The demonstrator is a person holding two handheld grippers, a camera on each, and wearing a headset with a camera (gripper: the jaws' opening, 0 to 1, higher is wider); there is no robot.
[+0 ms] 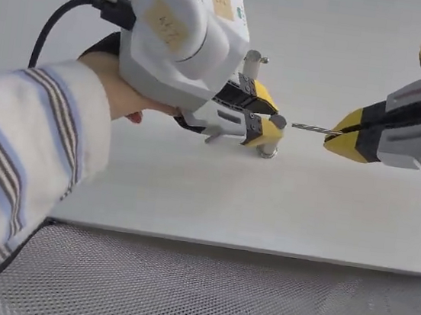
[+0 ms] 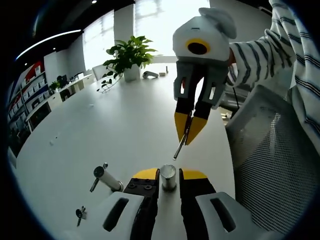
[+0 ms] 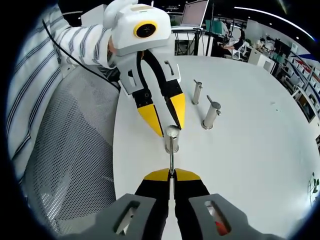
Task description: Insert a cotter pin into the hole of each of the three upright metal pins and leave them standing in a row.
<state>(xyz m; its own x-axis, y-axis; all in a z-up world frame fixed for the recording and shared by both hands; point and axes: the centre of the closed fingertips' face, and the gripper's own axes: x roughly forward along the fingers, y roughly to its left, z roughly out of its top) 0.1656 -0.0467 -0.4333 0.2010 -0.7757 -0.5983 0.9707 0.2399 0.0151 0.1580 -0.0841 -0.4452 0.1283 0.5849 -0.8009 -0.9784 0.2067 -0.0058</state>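
Two upright pins point(image 3: 211, 114) beyond the left tool point(image 1: 267, 115) are already fitted with cotter pins. The third pin point(image 3: 172, 135) is clamped upright in that tool's jaws on the worktop point(image 1: 191, 193). A cotter pin point(image 1: 315, 128) is pinched in the right tool point(image 1: 338, 135), its tip just short of the pin's head, so the last insertion is judged to be in hand. Fine alignment with the hole is called for next. The marks on the left tool's sticker point(image 1: 166, 20) cannot be read.

An upright metal pin point(image 3: 172, 132) has a thin cotter pin point(image 3: 171, 160) level at its head.

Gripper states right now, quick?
Left gripper: jaws shut on upright silver metal pin.
Right gripper: jaws shut on thin metal cotter pin.
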